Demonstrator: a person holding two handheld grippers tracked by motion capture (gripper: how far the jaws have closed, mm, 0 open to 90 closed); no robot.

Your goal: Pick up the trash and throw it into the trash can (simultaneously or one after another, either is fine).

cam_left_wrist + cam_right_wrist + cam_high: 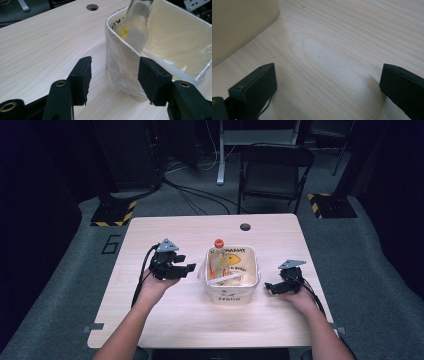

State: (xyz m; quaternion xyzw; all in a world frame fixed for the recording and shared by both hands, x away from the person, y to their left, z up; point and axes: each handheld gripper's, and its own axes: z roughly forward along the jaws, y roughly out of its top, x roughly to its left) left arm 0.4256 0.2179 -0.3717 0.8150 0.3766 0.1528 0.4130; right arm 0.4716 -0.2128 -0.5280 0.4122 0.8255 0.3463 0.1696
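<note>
My left gripper (186, 268) has its jaws apart with nothing between them, and just past its fingertips (82, 72) stands the near left corner of the white tub (117, 47), which sits at the middle of the tabletop (165, 315). The bottle (218, 257) with the orange cap leans inside that tub against its left wall, long axis tilted from upright, neck rising above the rim, so my left hand is the nearer one. My right gripper (270, 287) rests spread wide and empty on the tabletop beside the tub's right wall.
</note>
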